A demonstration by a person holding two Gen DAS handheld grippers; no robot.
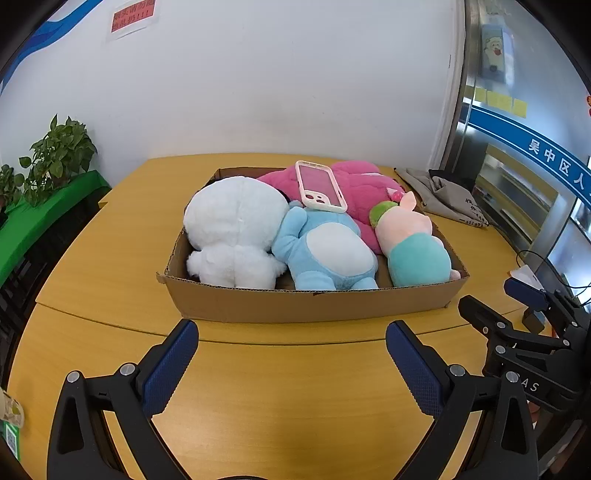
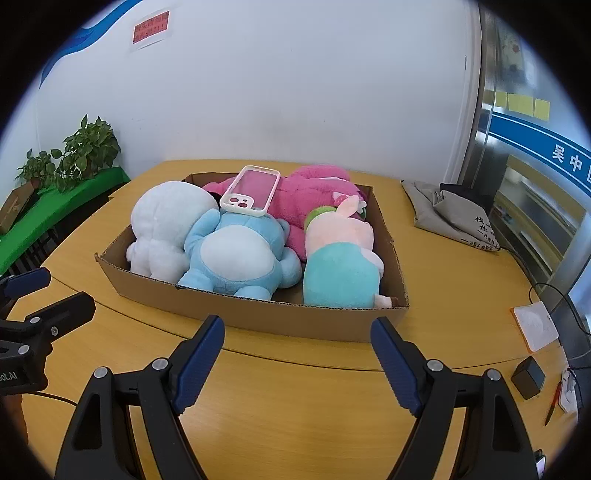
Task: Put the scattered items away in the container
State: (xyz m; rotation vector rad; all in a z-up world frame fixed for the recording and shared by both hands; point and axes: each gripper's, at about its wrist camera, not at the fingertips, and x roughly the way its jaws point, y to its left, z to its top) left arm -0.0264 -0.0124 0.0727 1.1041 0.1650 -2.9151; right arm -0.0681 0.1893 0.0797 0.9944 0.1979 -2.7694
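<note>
Background stuff: potted green plants (image 1: 59,155) sit on a green-covered shelf (image 1: 40,218) off to the left by the white wall. A red paper sign (image 2: 151,27) is stuck high on that wall. Far right on the yellow wooden table (image 1: 288,387) there's a crumpled grey cloth bag (image 2: 454,218). Near right: a white pad with an orange edge (image 2: 535,325), a small black cube (image 2: 528,376), and a red pen (image 2: 553,402).

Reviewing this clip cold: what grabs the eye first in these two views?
The cardboard box in the middle of the yellow table, packed with plush toys: a white one at left, a blue one in the middle, a pink-and-teal one at right, a magenta one behind. A pink phone case lies on top of them. Both grippers, left and right, hang open and empty short of the box.
</note>
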